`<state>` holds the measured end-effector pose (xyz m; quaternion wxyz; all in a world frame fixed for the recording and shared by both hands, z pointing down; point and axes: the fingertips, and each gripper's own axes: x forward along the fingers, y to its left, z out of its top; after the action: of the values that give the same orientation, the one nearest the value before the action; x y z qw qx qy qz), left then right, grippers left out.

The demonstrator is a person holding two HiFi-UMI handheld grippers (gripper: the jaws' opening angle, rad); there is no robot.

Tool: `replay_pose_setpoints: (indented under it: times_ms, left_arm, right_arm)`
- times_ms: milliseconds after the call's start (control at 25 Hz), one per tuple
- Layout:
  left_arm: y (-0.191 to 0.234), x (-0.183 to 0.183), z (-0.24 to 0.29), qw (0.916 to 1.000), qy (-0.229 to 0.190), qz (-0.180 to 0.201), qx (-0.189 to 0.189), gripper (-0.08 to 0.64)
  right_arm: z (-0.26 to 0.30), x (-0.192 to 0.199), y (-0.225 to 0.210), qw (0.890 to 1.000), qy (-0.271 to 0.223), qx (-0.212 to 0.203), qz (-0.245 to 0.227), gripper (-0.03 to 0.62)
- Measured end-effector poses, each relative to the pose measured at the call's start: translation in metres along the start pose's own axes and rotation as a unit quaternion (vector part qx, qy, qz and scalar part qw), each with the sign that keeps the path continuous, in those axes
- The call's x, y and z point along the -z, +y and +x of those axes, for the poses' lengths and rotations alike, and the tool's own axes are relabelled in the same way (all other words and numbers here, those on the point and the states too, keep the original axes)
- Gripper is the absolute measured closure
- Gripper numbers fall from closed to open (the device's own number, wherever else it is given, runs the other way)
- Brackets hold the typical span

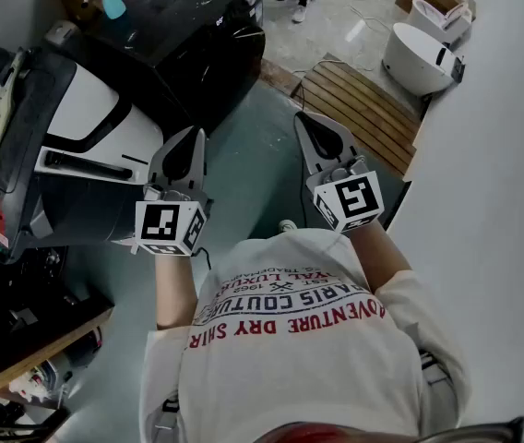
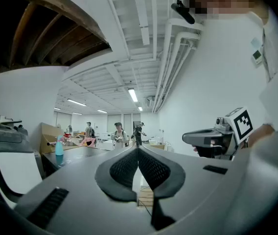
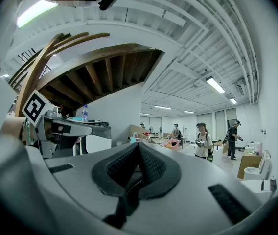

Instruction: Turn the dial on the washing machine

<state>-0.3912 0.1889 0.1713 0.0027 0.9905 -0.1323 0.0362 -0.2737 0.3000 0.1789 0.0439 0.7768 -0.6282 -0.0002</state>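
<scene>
Work is not starting yet: left hand-held gripper and right hand-held gripper are hovering level, jaws pressed together, empty, probably staging; the likely washing machine is standing well apart leftward, dial unseen.

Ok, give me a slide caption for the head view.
Head view: a person holds the left gripper and right gripper level, both shut and empty, a wooden pallet ahead.

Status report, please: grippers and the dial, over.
Left gripper shut, empty. Right gripper shut, empty. Dial not in view; white appliance off left, untouched.
</scene>
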Motion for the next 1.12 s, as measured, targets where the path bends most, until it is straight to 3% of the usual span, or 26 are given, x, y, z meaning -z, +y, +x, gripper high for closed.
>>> replay_pose_setpoints:
  times_ms: [480, 760, 800, 840, 880, 920, 1120]
  left_arm:
    - [0.029, 0.006, -0.017, 0.9996, -0.008, -0.006, 0.028, 0.543]
    - [0.058, 0.027, -0.035, 0.9991, 0.003, -0.029, 0.032, 0.543]
    - [0.060, 0.029, -0.036, 0.9989, 0.004, -0.033, 0.033, 0.543]
    - [0.061, 0.033, -0.035, 0.9987, 0.005, -0.038, 0.034, 0.543]
    - [0.063, 0.036, -0.035, 0.9984, 0.006, -0.043, 0.036, 0.543]
    - [0.065, 0.040, -0.033, 0.9982, 0.008, -0.046, 0.038, 0.543]
    - [0.073, 0.051, -0.009, 0.9982, 0.020, -0.046, 0.034, 0.543]
  right_arm:
    - [0.012, 0.004, 0.033, 1.000, 0.006, 0.020, 0.012, 0.571]
    - [0.018, 0.012, 0.047, 0.998, 0.013, 0.063, 0.011, 0.568]
    - [0.019, 0.013, 0.046, 0.998, 0.017, 0.065, 0.013, 0.558]
    - [0.021, 0.014, 0.046, 0.998, 0.019, 0.063, 0.014, 0.480]
    - [0.023, 0.016, 0.047, 0.998, 0.020, 0.057, 0.015, 0.362]
    - [0.027, 0.018, 0.047, 0.998, 0.022, 0.052, 0.013, 0.325]
    - [0.048, 0.025, 0.026, 0.999, 0.027, 0.042, 0.015, 0.325]
